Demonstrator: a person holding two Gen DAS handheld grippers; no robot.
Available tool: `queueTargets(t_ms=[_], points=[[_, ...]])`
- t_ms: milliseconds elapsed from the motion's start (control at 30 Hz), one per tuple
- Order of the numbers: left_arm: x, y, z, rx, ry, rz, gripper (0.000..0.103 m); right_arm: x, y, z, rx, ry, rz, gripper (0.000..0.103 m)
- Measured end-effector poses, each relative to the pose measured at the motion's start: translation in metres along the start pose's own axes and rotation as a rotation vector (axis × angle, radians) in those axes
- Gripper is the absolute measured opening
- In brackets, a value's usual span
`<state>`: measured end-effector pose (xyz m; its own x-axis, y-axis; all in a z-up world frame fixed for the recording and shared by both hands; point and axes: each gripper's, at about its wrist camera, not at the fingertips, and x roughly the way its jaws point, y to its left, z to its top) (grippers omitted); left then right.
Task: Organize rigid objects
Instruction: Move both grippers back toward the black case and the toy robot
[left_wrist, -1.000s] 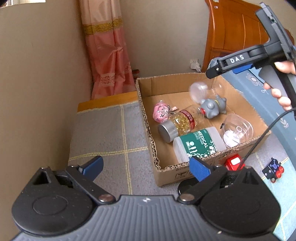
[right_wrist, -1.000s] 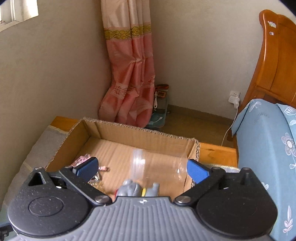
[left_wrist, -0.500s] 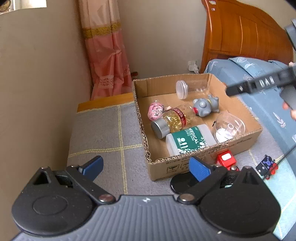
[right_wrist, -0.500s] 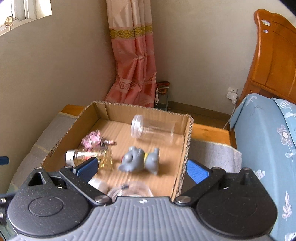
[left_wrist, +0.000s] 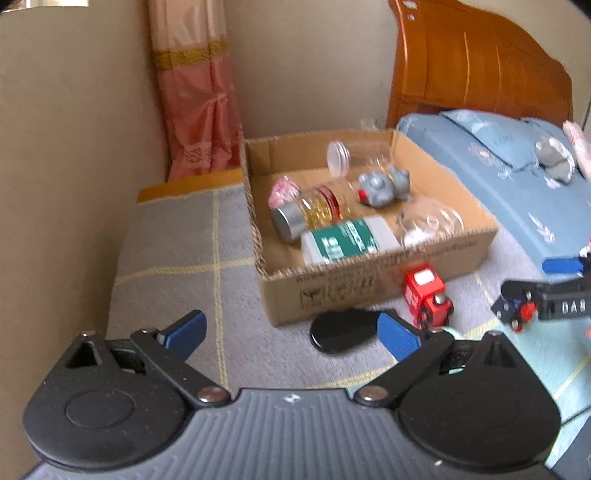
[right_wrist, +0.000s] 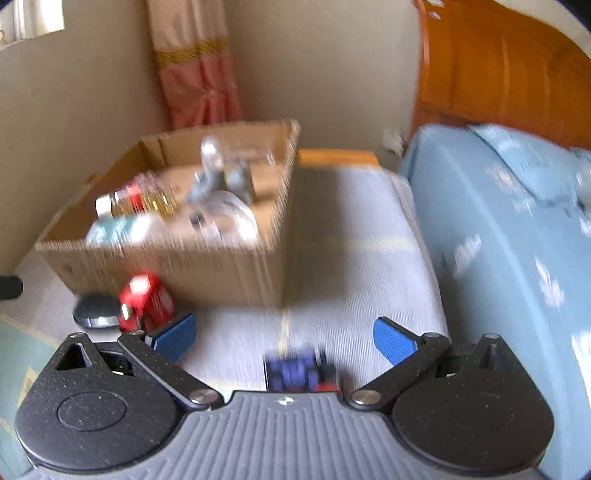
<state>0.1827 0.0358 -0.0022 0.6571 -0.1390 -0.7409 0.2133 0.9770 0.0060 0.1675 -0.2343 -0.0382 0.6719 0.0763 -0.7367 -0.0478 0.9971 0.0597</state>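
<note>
A cardboard box (left_wrist: 369, 291) on the grey mat holds a clear jar (left_wrist: 354, 157), a grey toy animal (left_wrist: 384, 184), a pill bottle (left_wrist: 314, 212), a green-labelled bottle (left_wrist: 347, 242), a pink toy (left_wrist: 282, 192) and a clear bowl (left_wrist: 432, 223). A red toy train (left_wrist: 426, 295) and a black oval lid (left_wrist: 343, 330) lie in front of the box. My left gripper (left_wrist: 291, 332) is open above the mat. My right gripper (right_wrist: 282, 338) is open, low over a dark blue toy car (right_wrist: 299, 373); in the left wrist view that car (left_wrist: 515, 312) sits under the right gripper's arm.
A blue bedspread (left_wrist: 517, 177) with a grey plush toy (left_wrist: 556, 158) lies right of the mat, below a wooden headboard (left_wrist: 480, 62). A beige wall (left_wrist: 66, 147) and a pink curtain (left_wrist: 195, 110) stand left and behind the box. A light teal mat (right_wrist: 14, 347) covers the near floor.
The right gripper let the clear jar go into the box, then pulled back and dropped low over the blue toy car. The left gripper drew back a little.
</note>
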Motion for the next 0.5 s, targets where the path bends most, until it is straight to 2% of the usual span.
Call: queueTargets(t_ms=[133,233,500], points=[[0.011,-0.010,-0.009,0.027,0.035,-0.005,0.099,0.003,-0.002,-0.030,0.034,0.021,-0.034,0.103],[0.026,-0.016,-0.015,0.043,0.071,-0.015,0.099,0.007,0.002,-0.046,0.004,0.029,-0.078,0.103],[0.073,-0.029,-0.026,0.042,0.137,-0.031,0.099,0.016,0.005,-0.059,-0.015,0.048,-0.087,0.103]])
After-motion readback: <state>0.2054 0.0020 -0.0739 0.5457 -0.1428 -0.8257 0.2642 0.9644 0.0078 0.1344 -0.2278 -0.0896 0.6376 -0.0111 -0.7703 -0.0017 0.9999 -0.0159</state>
